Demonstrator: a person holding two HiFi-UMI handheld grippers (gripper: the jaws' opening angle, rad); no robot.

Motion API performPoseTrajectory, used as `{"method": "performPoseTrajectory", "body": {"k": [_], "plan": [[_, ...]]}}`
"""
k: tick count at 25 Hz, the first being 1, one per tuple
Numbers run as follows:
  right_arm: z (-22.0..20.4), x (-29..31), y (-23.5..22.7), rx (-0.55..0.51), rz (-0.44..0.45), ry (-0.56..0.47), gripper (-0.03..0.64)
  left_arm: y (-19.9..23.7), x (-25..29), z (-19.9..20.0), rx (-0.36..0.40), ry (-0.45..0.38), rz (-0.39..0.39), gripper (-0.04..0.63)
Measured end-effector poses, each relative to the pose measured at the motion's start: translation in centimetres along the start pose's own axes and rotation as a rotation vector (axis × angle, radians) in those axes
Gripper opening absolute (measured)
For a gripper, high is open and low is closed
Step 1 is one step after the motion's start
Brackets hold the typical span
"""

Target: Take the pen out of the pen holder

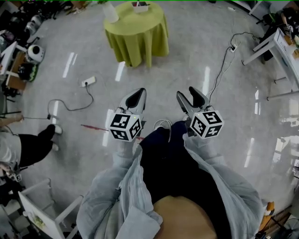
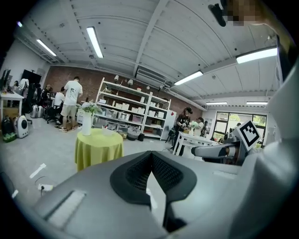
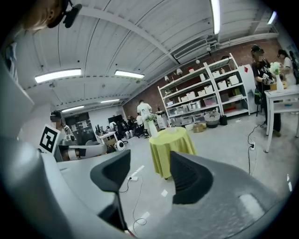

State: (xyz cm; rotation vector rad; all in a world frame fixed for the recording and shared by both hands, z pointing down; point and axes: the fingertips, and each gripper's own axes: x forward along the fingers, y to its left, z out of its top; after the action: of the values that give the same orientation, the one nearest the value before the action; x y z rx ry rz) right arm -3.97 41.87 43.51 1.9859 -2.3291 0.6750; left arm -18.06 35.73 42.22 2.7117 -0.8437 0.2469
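A round table under a yellow-green cloth point(image 1: 136, 32) stands a few steps ahead of me, far from both grippers. A white vase with a plant point(image 1: 110, 13) and a small low container point(image 1: 140, 5) sit on it. The container is too small to show a pen. I hold both grippers at waist height over the floor, side by side. The left gripper point(image 1: 138, 93) has its black pads together at the tips, shut on nothing point(image 2: 151, 156). The right gripper point(image 1: 189, 93) is open, and the table point(image 3: 170, 144) shows through the gap between its pads point(image 3: 150, 159).
A power strip point(image 1: 88, 81) and its cable lie on the floor to the left, near a thin red stick point(image 1: 96, 128). A seated person's legs point(image 1: 32, 144) are at far left. A white desk point(image 1: 275, 44) stands at right. Storage shelves point(image 2: 131, 114) and several people are behind the table.
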Motion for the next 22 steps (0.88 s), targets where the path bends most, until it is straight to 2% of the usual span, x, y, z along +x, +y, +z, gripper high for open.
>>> {"method": "performPoseTrajectory", "body": {"k": [1, 4, 10, 13, 22], "plan": [[-0.2, 0.1, 0.4, 0.004, 0.004, 0.0, 0.283, 0.1, -0.2, -0.3, 0.006, 0.008, 0.002, 0.017], [-0.4, 0.2, 0.9, -0.012, -0.001, -0.005, 0.293, 0.5, -0.4, -0.7, 0.008, 0.018, 0.01, 0.017], [1.4, 2.2, 0.4, -0.029, 0.013, -0.015, 0.288, 1.9, 0.7, 0.5, 0.012, 0.0, 0.033, 0.017], [1.5, 3.9, -0.1, -0.036, 0.033, 0.011, 0.258, 3.1, 1.8, 0.8, -0.008, -0.004, 0.049, 0.017], [5.8, 11.1, -5.1, -0.032, 0.066, 0.01, 0.235, 7.0, 8.9, 4.8, 0.019, -0.012, 0.091, 0.017]]}}
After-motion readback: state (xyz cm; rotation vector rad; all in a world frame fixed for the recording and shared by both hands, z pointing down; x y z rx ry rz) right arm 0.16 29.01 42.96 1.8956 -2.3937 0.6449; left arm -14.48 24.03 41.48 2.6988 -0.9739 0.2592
